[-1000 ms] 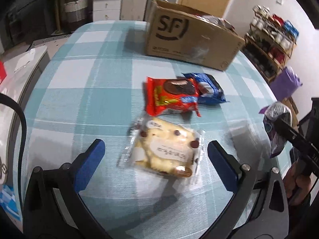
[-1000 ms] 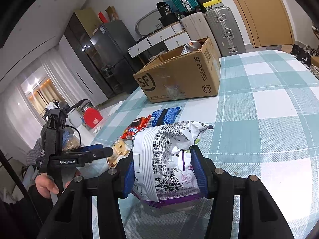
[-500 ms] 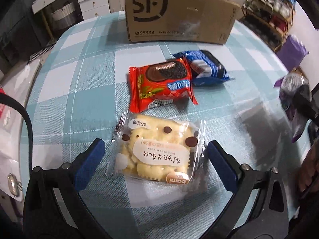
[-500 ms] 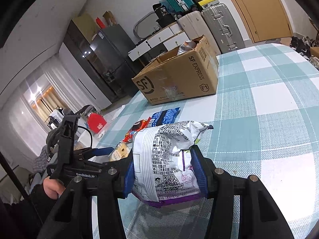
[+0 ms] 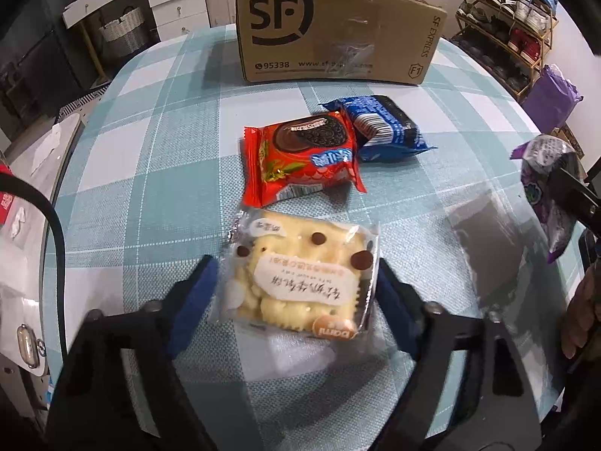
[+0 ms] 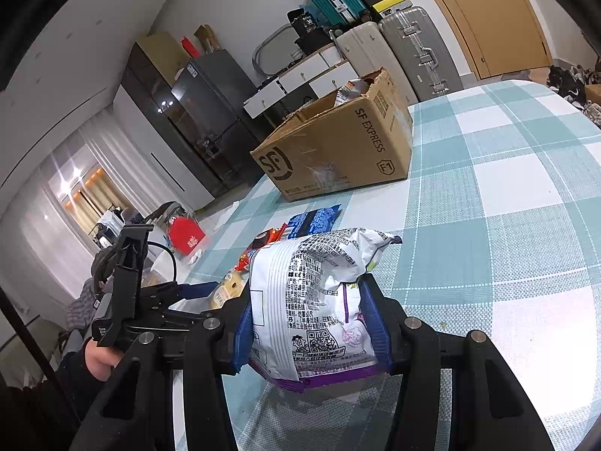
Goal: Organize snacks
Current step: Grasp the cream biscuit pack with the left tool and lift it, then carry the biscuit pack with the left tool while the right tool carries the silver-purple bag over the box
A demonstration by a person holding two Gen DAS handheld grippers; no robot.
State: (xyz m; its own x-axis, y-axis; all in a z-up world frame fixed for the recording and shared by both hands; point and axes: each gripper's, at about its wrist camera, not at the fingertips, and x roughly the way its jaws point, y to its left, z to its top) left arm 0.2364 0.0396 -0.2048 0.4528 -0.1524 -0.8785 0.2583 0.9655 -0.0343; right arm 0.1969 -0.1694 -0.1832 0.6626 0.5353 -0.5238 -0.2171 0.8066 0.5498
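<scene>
A clear packet of pale crackers [image 5: 300,278] lies flat on the checked tablecloth [image 5: 150,150]. My left gripper [image 5: 296,293] straddles it, and its jaws are closing: the blue pads [image 5: 199,293] stand right at the wrapper's side edges, with the packet still resting on the table. Just beyond lie a red cookie packet [image 5: 300,158] and a blue one [image 5: 383,127]. Above the table, my right gripper [image 6: 308,319] is shut on a white and purple snack bag [image 6: 311,300]. That bag [image 5: 544,173] also shows at the right edge of the left wrist view.
An open cardboard SF box [image 5: 338,30] with snacks inside stands at the table's far end, beyond the packets. A shoe rack [image 5: 507,7] and a purple bag [image 5: 552,97] are off the table to the right. Suitcases [image 6: 417,49] and drawers line the far wall.
The left gripper's jaws have come in from wide apart to the cracker packet's sides, and the gripper has shifted over it. The right gripper keeps still with its bag.
</scene>
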